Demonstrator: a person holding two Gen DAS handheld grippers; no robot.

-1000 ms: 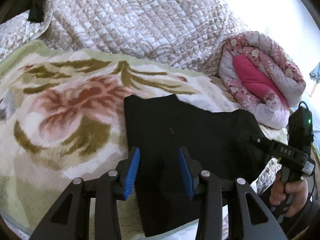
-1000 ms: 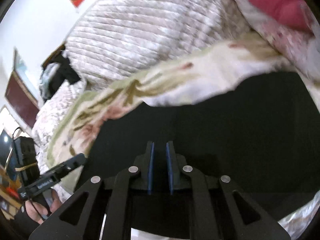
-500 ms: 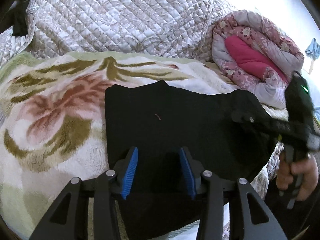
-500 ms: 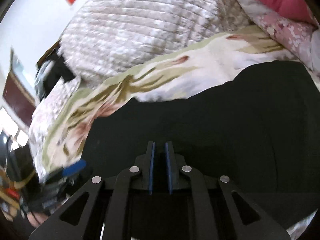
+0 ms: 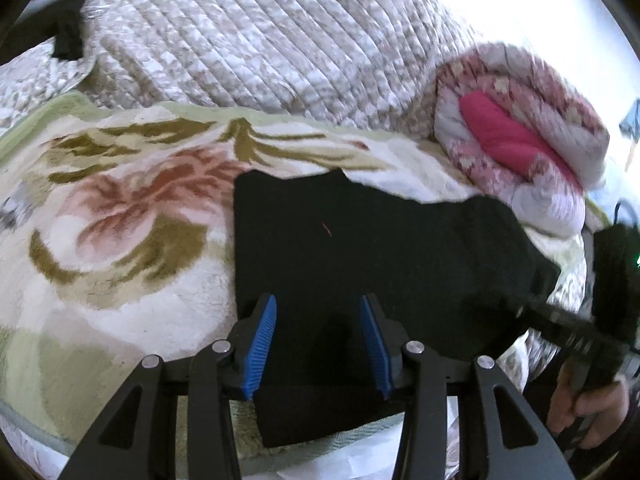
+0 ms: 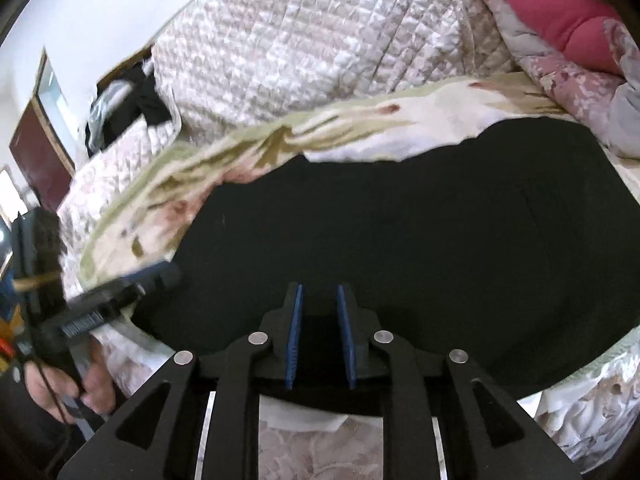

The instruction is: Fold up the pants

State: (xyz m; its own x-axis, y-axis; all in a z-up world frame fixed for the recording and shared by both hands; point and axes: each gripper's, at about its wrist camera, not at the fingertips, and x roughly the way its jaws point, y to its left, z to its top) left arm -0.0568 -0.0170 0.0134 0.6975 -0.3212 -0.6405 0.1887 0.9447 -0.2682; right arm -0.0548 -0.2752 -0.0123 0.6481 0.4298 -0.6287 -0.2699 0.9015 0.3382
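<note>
Pants [image 5: 360, 248] on floral blanket [image 5: 120, 216], beside quilt [image 5: 248, 40]

Both handheld tools are matte black linkages with round silver rivets at the joints. Ribbed blue pads line the left gripper [image 5: 316, 338] and right gripper [image 6: 319, 330]; its fingers [image 6: 293, 332] are slim black wedges.

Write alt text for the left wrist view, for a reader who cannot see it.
Black folded pants lie flat on a plush floral blanket, with the left gripper open just above their near edge, its blue pads apart. Behind are a quilted beige bedspread and a rolled pink floral quilt; the right gripper enters from the right.
</note>
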